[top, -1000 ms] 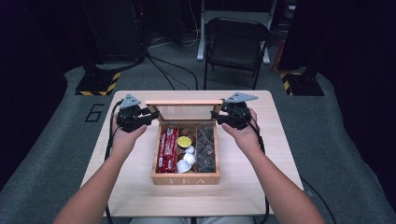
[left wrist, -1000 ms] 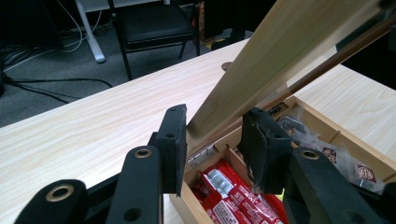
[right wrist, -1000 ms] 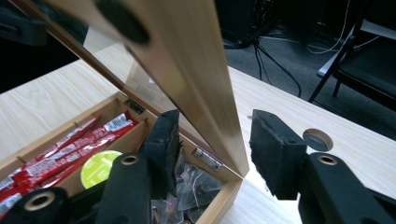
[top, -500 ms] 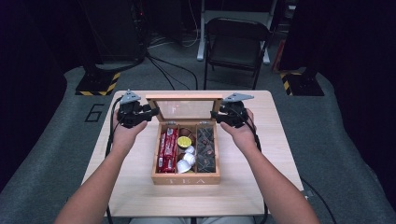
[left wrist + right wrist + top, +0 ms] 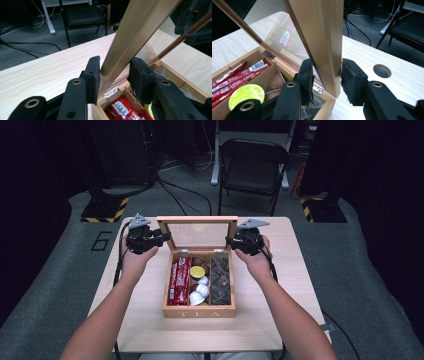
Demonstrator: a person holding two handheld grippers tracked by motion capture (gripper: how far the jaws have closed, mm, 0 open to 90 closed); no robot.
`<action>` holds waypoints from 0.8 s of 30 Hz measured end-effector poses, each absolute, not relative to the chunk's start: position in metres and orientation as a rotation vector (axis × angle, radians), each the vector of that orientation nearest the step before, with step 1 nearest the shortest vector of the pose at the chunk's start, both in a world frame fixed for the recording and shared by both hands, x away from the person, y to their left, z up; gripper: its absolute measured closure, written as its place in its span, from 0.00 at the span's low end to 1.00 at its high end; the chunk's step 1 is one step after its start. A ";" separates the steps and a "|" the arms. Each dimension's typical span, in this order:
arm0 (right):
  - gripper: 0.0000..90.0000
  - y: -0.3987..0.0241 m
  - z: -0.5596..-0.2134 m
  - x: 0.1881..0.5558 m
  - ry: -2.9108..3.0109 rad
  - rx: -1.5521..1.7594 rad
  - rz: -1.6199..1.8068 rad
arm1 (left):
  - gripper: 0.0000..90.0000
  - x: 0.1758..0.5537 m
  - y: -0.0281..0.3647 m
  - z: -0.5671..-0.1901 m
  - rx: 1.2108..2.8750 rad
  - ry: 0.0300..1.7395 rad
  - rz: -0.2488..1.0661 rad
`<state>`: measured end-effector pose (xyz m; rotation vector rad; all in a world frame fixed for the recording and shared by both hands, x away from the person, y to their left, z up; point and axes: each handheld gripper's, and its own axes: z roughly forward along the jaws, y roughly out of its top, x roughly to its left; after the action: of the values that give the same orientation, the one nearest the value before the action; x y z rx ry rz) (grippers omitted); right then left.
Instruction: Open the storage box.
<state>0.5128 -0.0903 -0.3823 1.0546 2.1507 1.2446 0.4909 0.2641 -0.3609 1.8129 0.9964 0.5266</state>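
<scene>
We are reaching both forearms forward over the table (image 5: 125, 320), one at each side of the box (image 5: 199, 311) at its middle. Left gripper (image 5: 161, 239) is pinching the left edge of the raised lid (image 5: 197, 233), jaws narrow. Right gripper (image 5: 230, 241) has just been closing and is clamping the lid's right edge. The lid is standing near upright at the box's far side. Packets (image 5: 179, 281) are lying in the left compartment.

Bare forearms, no sleeves. Black left gripper (image 5: 167, 237) and right gripper (image 5: 228, 241), each topped by a grey three-cornered plate, trailing black cable; brass-ringed screw holes, matte pads (image 5: 93, 75).
</scene>
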 end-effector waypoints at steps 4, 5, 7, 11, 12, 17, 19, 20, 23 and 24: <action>0.69 -0.090 -0.382 0.513 2.149 1.061 1.245 | 0.66 0.495 0.262 -0.370 1.844 1.010 0.529; 0.69 -0.090 -0.382 0.513 2.150 1.059 1.246 | 0.66 0.496 0.262 -0.372 1.841 1.013 0.525; 0.69 -0.090 -0.382 0.514 2.149 1.064 1.247 | 0.66 0.499 0.262 -0.376 1.837 1.018 0.518; 0.69 -0.090 -0.383 0.515 2.143 1.065 1.258 | 0.68 0.504 0.262 -0.383 1.856 1.024 0.522; 0.69 -0.091 -0.383 0.516 2.143 1.068 1.260 | 0.68 0.505 0.262 -0.383 1.858 1.021 0.518; 0.67 -0.092 -0.386 0.518 2.138 1.113 1.288 | 0.69 0.505 0.261 -0.384 1.860 1.016 0.533; 0.64 -0.090 -0.390 0.520 2.150 1.114 1.260 | 0.69 0.505 0.262 -0.383 1.861 1.016 0.532; 0.63 -0.090 -0.392 0.521 2.154 1.106 1.249 | 0.69 0.505 0.262 -0.383 1.861 1.017 0.531; 0.64 -0.088 -0.397 0.523 2.160 1.112 1.240 | 0.69 0.505 0.262 -0.384 1.861 1.016 0.533; 0.64 -0.088 -0.398 0.523 2.161 1.128 1.243 | 0.69 0.505 0.262 -0.384 1.860 1.016 0.532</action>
<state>0.5233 -0.0879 -0.3984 1.1275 2.1613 1.2428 0.5052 0.2618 -0.3836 1.8601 1.0164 0.5323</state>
